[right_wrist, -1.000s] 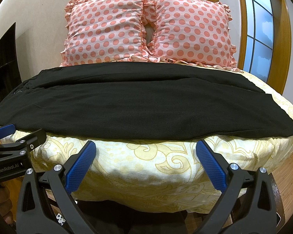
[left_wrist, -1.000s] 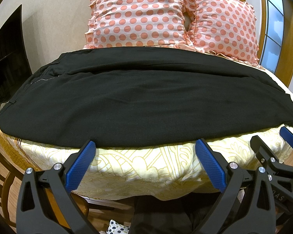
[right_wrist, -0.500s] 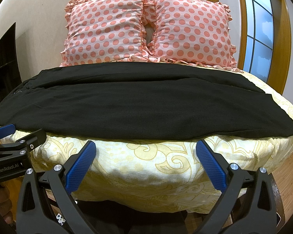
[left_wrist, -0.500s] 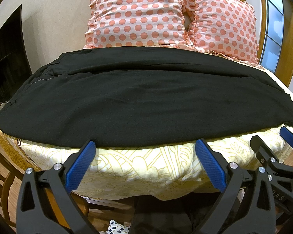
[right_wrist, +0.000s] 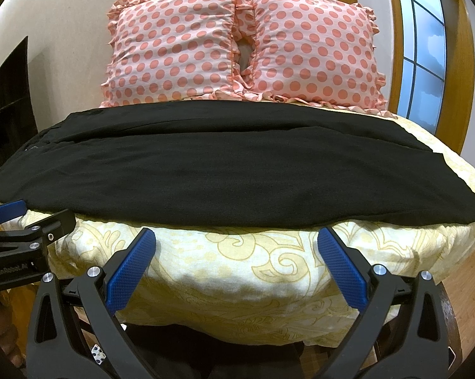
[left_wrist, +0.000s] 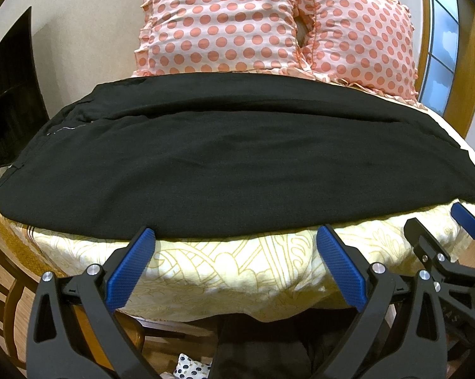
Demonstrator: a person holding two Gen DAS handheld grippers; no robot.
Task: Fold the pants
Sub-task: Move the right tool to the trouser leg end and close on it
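Observation:
Black pants (left_wrist: 225,164) lie flat across a bed, waist at the left, leg ends at the right; they also show in the right wrist view (right_wrist: 225,170). One leg lies folded over the other. My left gripper (left_wrist: 236,237) is open and empty, just short of the pants' near edge. My right gripper (right_wrist: 237,238) is open and empty, below the near edge towards the leg end. Each gripper shows in the other's view: the right gripper (left_wrist: 439,230) at the right, the left gripper (right_wrist: 35,214) at the left.
The bed has a yellow patterned cover (left_wrist: 237,271) (right_wrist: 243,271). Two pink polka-dot pillows (left_wrist: 221,22) (right_wrist: 313,50) stand behind the pants. A dark screen (left_wrist: 10,94) is at the left, a window (right_wrist: 423,47) at the right. A wooden chair (left_wrist: 13,293) is at lower left.

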